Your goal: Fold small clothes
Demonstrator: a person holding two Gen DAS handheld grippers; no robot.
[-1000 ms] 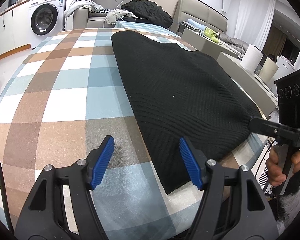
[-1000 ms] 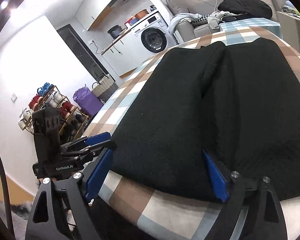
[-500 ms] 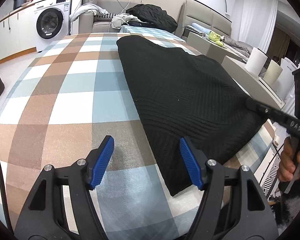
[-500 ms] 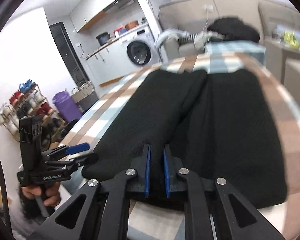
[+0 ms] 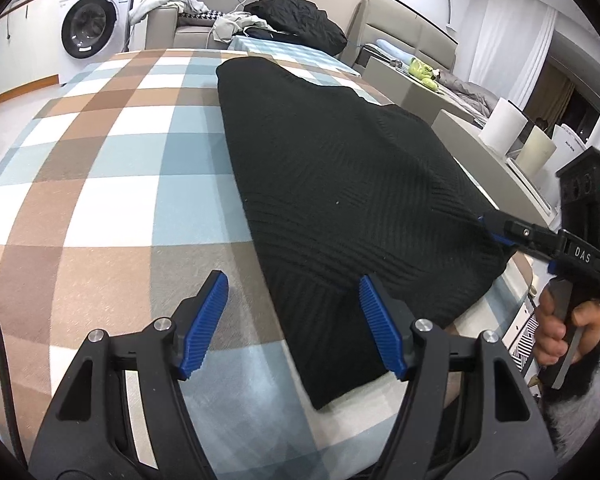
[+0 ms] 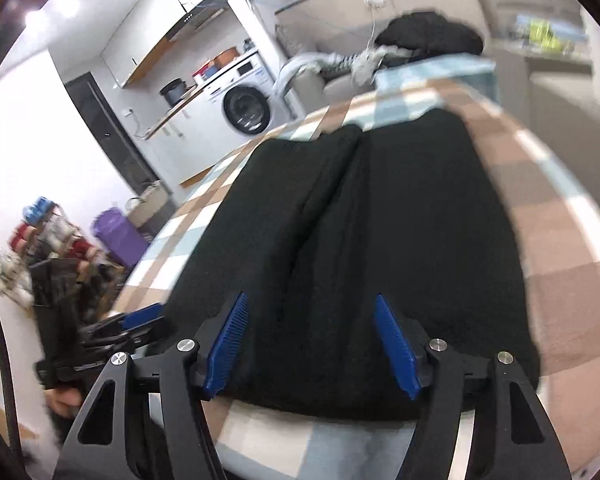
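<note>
A black knit garment (image 5: 340, 184) lies flat and lengthwise on the checked tablecloth (image 5: 100, 184), its hem toward me. My left gripper (image 5: 292, 296) is open just above the cloth, and the garment's near left corner reaches in beside its right finger. In the left wrist view, my right gripper (image 5: 500, 226) sits at the hem's right end, held by a hand (image 5: 560, 332). The right wrist view is blurred. There the right gripper (image 6: 310, 320) hovers over the hem of the garment (image 6: 380, 220); its jaws are opening and the pads press on nothing. My left gripper (image 6: 140, 316) shows at the left.
The table's near edge runs just under both grippers. A washing machine (image 5: 88, 28) and a sofa with piled clothes (image 5: 292, 16) stand beyond the far end. Paper rolls (image 5: 504, 124) sit on a counter at the right. A shoe rack (image 6: 40, 232) and a purple bag (image 6: 120, 232) stand on the floor.
The right gripper's jaws went from wide to nearly shut over the hem, then spread again, and it shifted along the hem. The left gripper stayed open in place.
</note>
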